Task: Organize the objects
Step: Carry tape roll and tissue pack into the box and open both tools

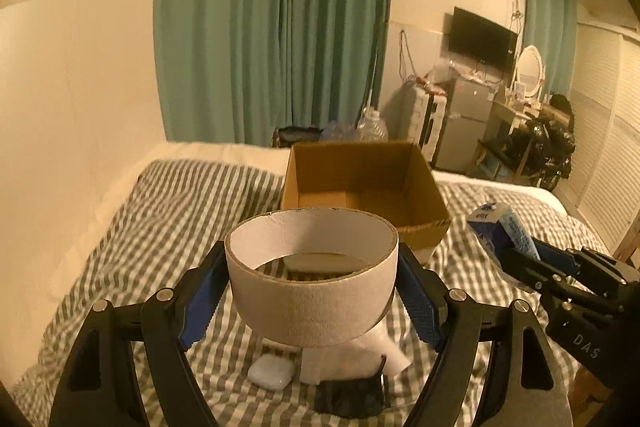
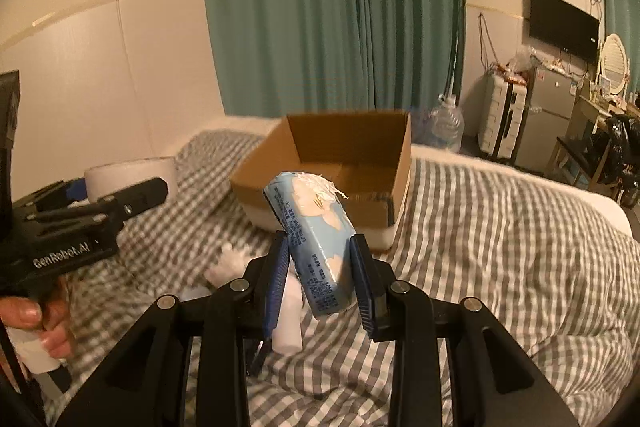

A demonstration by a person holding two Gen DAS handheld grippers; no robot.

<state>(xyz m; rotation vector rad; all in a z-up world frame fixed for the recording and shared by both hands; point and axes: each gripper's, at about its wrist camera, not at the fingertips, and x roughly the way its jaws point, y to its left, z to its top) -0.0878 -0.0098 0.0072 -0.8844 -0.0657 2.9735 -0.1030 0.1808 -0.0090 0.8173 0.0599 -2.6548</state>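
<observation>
My left gripper (image 1: 310, 291) is shut on a wide white tape roll (image 1: 312, 303) and holds it above the striped bed, short of an open cardboard box (image 1: 424, 227). My right gripper (image 2: 322, 281) is shut on a light blue tissue pack (image 2: 316, 243), tilted, held above the bed in front of the same box (image 2: 260, 179). The box looks empty inside. The tissue pack (image 1: 500, 227) and right gripper (image 1: 560, 275) also show at the right of the left wrist view. The left gripper (image 2: 120, 203) with the roll (image 2: 132, 175) shows at the left of the right wrist view.
On the grey checked bedspread (image 2: 500, 247) below the grippers lie a small white case (image 1: 272, 373), white tissue paper (image 1: 360, 359), a dark object (image 1: 352, 399) and a white crumpled wad (image 2: 228, 265). Green curtains (image 2: 332, 11), a water jug (image 2: 446, 127) and a fridge (image 2: 548, 119) stand beyond the bed.
</observation>
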